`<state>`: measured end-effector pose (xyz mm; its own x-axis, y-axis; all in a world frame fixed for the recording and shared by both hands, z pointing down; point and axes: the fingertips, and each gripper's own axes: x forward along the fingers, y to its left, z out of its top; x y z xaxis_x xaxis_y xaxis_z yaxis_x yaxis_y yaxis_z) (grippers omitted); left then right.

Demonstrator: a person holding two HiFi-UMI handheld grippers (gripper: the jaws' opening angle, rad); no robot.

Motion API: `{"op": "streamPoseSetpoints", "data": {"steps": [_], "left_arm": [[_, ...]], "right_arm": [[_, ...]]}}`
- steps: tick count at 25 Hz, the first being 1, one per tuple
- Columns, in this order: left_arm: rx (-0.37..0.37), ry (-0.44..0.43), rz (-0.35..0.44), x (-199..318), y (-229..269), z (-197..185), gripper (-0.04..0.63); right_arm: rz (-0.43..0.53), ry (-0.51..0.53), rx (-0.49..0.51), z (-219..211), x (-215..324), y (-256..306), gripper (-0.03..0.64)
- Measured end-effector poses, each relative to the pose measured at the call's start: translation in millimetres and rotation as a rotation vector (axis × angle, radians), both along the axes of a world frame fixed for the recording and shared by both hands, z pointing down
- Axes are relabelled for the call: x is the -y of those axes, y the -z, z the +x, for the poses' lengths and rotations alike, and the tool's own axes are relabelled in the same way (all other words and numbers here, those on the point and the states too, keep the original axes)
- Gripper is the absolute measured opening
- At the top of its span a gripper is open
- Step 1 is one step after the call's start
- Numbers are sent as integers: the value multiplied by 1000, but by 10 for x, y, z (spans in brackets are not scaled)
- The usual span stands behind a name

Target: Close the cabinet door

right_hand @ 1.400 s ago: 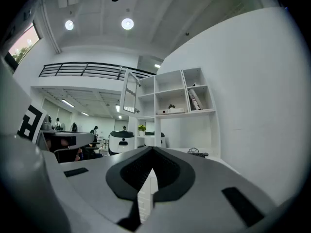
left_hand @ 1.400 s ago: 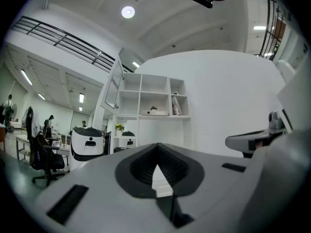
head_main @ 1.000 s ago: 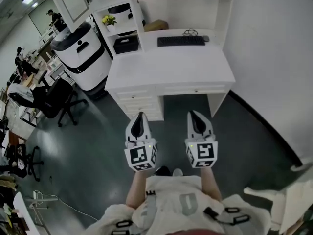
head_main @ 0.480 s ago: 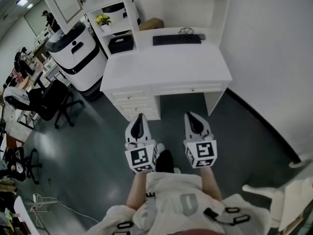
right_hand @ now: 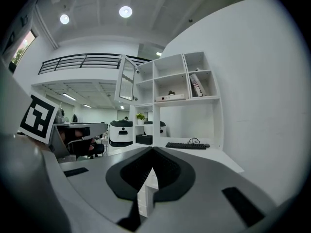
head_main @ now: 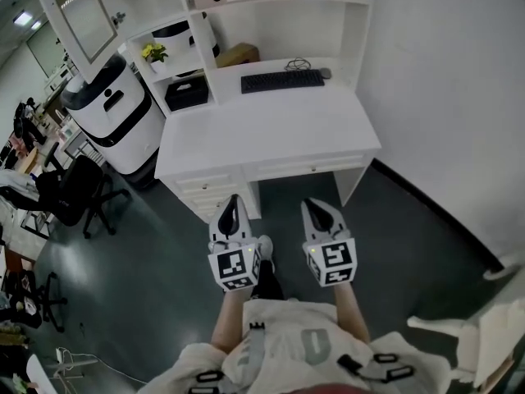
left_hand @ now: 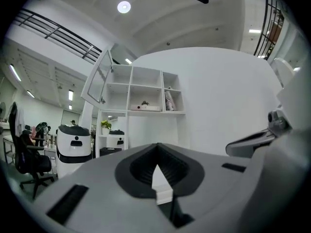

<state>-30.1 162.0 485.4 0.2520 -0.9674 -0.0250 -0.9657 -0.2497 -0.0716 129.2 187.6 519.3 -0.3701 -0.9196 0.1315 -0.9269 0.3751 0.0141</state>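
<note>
White-framed, glass-paned cabinet door stands swung wide open at the upper left of the shelf unit above the surface. Nothing of the task is done yet. Left gripper and right gripper are both pressed together and empty, held side by side in front of the person, well apart from the door. Left to do, as I judge it: reach up to the door and push it shut.

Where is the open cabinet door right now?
In the head view the cabinet door is at the top left, swung out from the white shelves above the desk, just above the round white machine.
</note>
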Motion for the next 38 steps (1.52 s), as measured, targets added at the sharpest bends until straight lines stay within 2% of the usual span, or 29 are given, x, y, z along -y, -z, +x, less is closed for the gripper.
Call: {"op": "streamPoseSetpoints", "data": {"steps": [5,10,16,18,25,32,38], "left_arm": [[-35,-12,-47,493,-123,-10,5],[-88,-47,-28,1123,40,-4,5],[-80,-110,29,1869,389,33,5],[-54,-116,45,2131,445,-31,5],[-61,-117,23,2973,422,-341,5],[-61,-114,2,3406,351,-534,5],[-66,-99,-18,3621,328,-463,5]], "right_arm": [[-14,-37,24,28,400,-95,5],[-38,-78,-6,-20,972,41,5],[14,-119,23,-126,1776,351,5],[30,-138,44,-173,2053,444,5],[39,-183,47,-273,2867,440,5],[49,-173,79,-442,3355,452,5],[64,-129,82,-486,3699,582,5]]}}
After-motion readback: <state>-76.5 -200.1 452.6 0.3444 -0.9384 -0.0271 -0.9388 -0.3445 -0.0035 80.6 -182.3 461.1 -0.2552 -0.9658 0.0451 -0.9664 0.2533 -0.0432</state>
